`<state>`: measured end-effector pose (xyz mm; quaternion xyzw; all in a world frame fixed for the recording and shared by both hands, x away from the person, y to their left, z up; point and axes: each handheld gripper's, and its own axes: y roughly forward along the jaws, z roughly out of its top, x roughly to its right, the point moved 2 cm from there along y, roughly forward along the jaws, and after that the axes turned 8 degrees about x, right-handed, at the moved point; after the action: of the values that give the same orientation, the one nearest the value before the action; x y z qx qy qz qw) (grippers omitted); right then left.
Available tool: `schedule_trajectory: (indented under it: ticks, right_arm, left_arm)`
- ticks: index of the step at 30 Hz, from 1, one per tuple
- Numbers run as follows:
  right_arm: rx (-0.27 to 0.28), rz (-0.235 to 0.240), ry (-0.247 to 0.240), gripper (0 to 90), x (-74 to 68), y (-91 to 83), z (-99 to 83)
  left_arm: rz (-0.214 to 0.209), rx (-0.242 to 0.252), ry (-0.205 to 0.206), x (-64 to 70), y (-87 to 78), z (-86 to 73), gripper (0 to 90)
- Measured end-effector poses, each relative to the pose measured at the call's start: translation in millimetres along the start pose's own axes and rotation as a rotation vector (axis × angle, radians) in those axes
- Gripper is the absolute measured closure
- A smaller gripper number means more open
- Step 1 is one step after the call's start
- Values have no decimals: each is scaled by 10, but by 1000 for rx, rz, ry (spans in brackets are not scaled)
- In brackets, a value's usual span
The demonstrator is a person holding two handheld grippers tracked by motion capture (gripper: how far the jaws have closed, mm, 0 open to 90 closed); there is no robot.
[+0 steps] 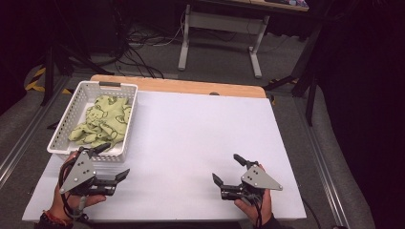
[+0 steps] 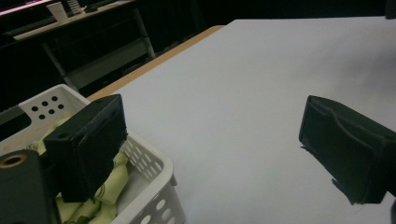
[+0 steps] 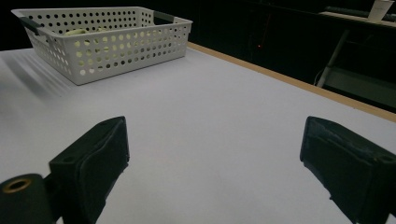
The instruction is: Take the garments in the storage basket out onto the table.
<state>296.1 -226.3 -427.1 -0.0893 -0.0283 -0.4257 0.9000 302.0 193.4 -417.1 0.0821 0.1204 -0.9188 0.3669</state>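
Both grippers, jaws spread wide, holding nothing
Left gripper at near rim of white basket with green cloth, far left; right gripper near right on table

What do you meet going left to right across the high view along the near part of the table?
Left claw at the near corner of the white basket holding green cloth → bare white table surface → right claw, jaws apart.
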Motion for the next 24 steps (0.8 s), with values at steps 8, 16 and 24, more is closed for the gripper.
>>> schedule_trajectory:
  ticks: [8, 16, 24]
  right_arm:
    - [-16, 37, -7, 61, -32, 22, 3]
    - [-56, 42, 6, 57, -17, 54, -58]
    - [-52, 48, -7, 57, -2, 48, -86]
  left_arm:
    - [-3, -31, 24, 47, 12, -15, 90]
    - [40, -73, 30, -58, 4, 29, 99]
    - [103, -94, -10, -287, -79, 72, 75]
